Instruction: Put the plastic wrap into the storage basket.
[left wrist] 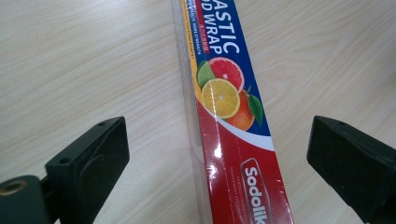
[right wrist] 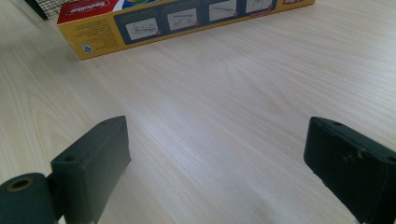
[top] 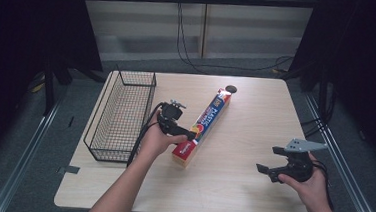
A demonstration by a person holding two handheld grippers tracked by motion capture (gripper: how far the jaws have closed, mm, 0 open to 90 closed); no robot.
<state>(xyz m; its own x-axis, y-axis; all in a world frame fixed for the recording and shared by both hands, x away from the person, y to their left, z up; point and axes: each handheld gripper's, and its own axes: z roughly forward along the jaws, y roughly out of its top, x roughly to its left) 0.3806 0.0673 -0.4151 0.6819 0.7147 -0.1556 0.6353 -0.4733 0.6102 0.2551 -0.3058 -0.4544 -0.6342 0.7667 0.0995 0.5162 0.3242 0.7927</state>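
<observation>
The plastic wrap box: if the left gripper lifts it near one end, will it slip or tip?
The plastic wrap box looks glossy, so it may slip. It is long; gripped near its end by the left gripper, it would probably tilt. Flat sides: unlikely to roll.

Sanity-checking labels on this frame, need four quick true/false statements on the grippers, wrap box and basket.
1. The left gripper is open, its jaws straddling the plastic wrap box. True.
2. The right gripper is shut on the box. False: it is open over bare table, apart from the box.
3. The box lies inside the wire basket. False: it lies on the table beside the basket.
4. The wire basket holds nothing. True.
</observation>
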